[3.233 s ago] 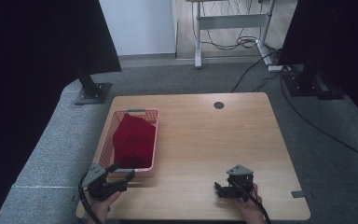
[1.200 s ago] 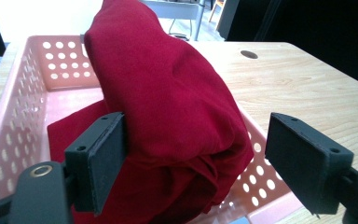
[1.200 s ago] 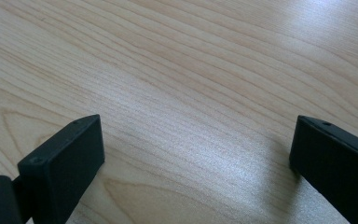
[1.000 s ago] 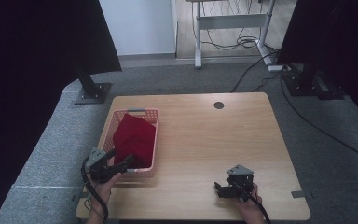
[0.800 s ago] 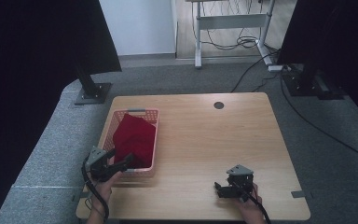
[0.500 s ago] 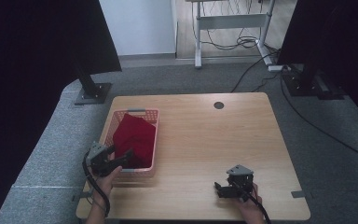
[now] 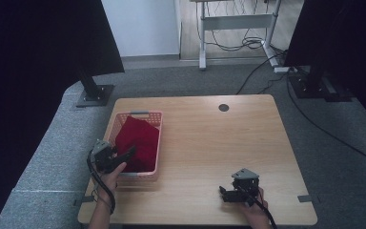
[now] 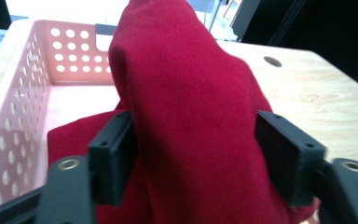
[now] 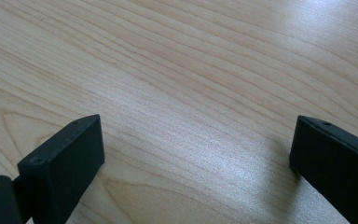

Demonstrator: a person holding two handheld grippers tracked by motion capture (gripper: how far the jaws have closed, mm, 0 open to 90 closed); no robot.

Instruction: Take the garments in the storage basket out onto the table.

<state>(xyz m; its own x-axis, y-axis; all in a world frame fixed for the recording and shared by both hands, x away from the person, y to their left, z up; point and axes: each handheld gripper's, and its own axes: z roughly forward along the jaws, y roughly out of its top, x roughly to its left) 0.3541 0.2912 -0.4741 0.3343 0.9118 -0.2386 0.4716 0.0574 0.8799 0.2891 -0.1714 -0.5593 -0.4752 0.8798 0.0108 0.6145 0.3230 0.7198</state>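
Note:
A red cloth (image 7: 139,138) lies heaped in a pink perforated basket (image 7: 138,114) on the left part of the wooden table (image 7: 219,143). My left gripper (image 7: 127,155) reaches over the basket's near left corner into the cloth. In the left gripper view a tall fold of the red cloth (image 8: 191,93) fills the gap of the left gripper (image 8: 193,123), both pads lie against it, and the jaws have just been closing on it. The basket's wall (image 8: 23,98) stands to the left. My right gripper (image 7: 225,193) rests low at the table's near right, open (image 9: 196,135) over bare wood.
A round cable hole (image 7: 224,107) sits near the table's far edge. A black stand base (image 7: 95,95) is on the floor beyond the far left corner. A desk frame with cables (image 7: 238,28) stands behind. Dark screens flank both sides.
My left gripper has moved forward over the basket's near end into the red cloth, and its jaws have narrowed around a fold. The right gripper has stayed put.

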